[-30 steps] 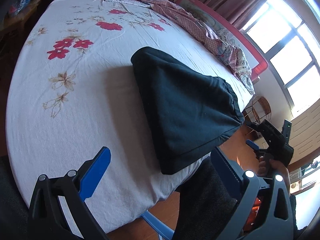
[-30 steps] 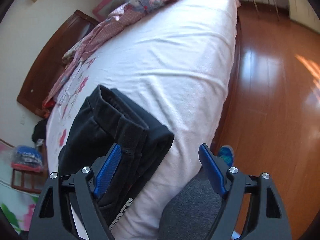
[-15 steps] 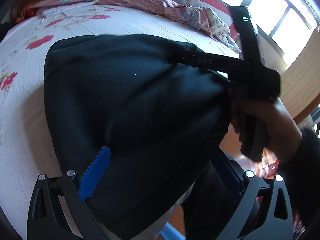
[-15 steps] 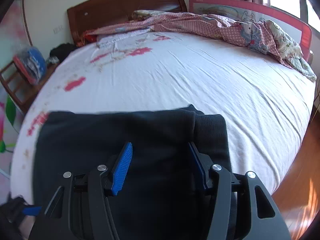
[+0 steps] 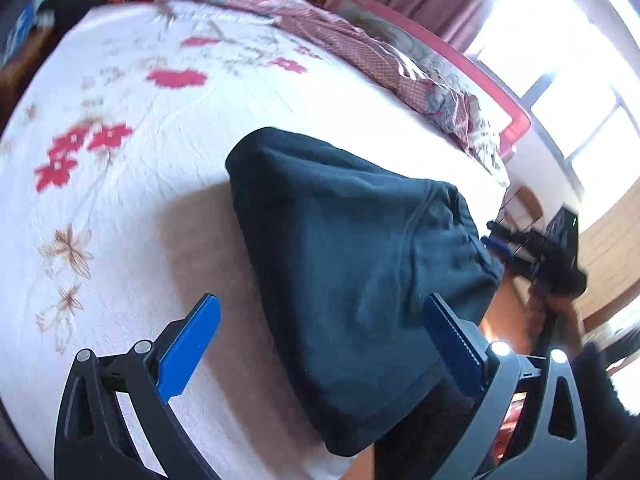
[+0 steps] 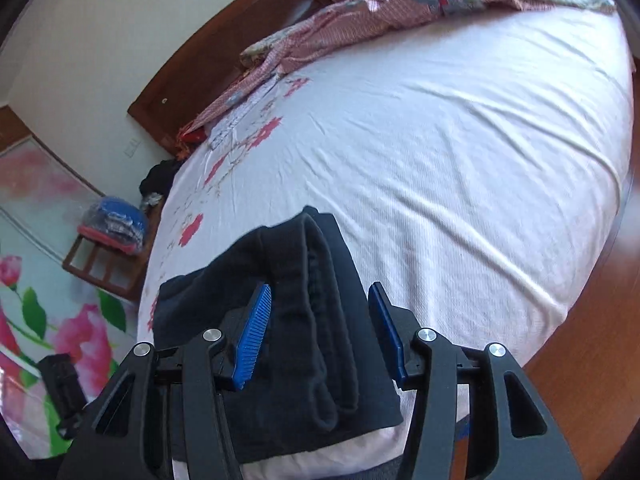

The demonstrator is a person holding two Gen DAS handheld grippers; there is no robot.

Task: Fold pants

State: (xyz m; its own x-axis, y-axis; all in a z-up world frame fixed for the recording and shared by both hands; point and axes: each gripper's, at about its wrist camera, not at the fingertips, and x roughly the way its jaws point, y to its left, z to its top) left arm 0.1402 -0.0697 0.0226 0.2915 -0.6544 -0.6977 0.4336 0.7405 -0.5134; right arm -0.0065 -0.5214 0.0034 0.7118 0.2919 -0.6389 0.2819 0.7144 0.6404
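Lengthwise, folded pants (image 5: 352, 264) lie along the bed's (image 5: 120, 200) near edge.

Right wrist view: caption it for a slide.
Right tool straddles the folded dark pants at the edge of the white bed.

The left tool (image 5: 320, 344) points down at a slant, its blue fingers (image 5: 188, 346) spread wide. The right tool (image 6: 320, 334), in a hand (image 5: 554, 316), stands partly apart, pressing nothing.
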